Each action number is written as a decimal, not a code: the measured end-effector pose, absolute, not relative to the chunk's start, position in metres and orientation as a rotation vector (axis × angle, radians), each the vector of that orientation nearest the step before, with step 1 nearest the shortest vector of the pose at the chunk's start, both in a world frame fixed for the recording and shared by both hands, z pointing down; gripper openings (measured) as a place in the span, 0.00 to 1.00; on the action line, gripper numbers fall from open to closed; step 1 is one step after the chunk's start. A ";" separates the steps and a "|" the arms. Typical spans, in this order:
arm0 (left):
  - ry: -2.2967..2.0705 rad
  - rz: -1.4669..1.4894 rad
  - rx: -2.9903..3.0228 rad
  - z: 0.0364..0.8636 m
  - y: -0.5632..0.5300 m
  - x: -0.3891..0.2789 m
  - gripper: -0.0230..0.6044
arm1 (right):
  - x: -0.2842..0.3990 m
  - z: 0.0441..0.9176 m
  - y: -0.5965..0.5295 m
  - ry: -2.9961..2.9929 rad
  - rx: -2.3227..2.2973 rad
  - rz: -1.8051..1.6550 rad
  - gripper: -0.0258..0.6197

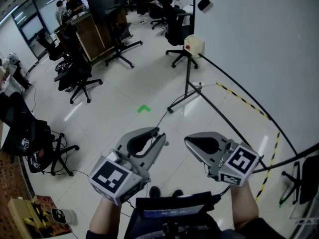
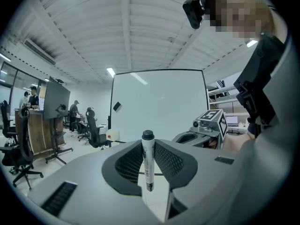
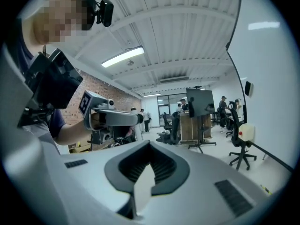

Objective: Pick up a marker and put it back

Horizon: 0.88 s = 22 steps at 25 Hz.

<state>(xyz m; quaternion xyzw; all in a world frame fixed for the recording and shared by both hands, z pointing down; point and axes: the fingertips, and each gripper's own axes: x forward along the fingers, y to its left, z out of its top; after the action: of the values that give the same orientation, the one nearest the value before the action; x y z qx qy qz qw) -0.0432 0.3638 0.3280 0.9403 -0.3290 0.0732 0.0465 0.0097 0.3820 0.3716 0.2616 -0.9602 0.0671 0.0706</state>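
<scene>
A white marker with a black cap (image 2: 148, 158) stands upright between the jaws of my left gripper (image 2: 148, 161), which is shut on its barrel. In the head view the left gripper (image 1: 160, 134) is held in the air at lower left, over the floor. My right gripper (image 1: 188, 141) hovers just to its right, tips facing it. In the right gripper view the right gripper (image 3: 149, 143) has its jaws together and nothing between them. The left gripper view also shows the right gripper (image 2: 206, 125), in front of a large whiteboard (image 2: 159, 102).
The whiteboard (image 1: 249, 44) stands at right on a metal stand (image 1: 187, 91) with a cable on the floor. Yellow-black tape (image 1: 244, 101) and a green mark (image 1: 144, 109) lie on the tiles. Office chairs (image 1: 79, 78) and people at a desk (image 1: 70, 4) are at far left.
</scene>
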 end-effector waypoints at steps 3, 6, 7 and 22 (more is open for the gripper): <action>-0.983 0.247 2.888 0.332 0.368 -0.045 0.15 | 0.010 0.373 0.382 -2.889 0.831 0.216 0.06; -0.970 0.242 2.882 0.338 0.371 -0.055 0.15 | 0.004 0.377 0.383 -2.874 0.855 0.249 0.06; -0.972 0.232 2.878 0.338 0.372 -0.059 0.15 | 0.001 0.378 0.383 -2.869 0.857 0.252 0.06; -0.973 0.093 2.893 0.329 0.378 -0.168 0.15 | -0.114 0.369 0.397 -2.824 0.783 0.148 0.06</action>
<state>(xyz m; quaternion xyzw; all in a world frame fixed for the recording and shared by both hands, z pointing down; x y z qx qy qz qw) -0.1684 0.3784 0.3292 0.9464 -0.3184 0.0304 0.0439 -0.1137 0.3971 0.3690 0.2655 -0.9573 0.0501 0.1034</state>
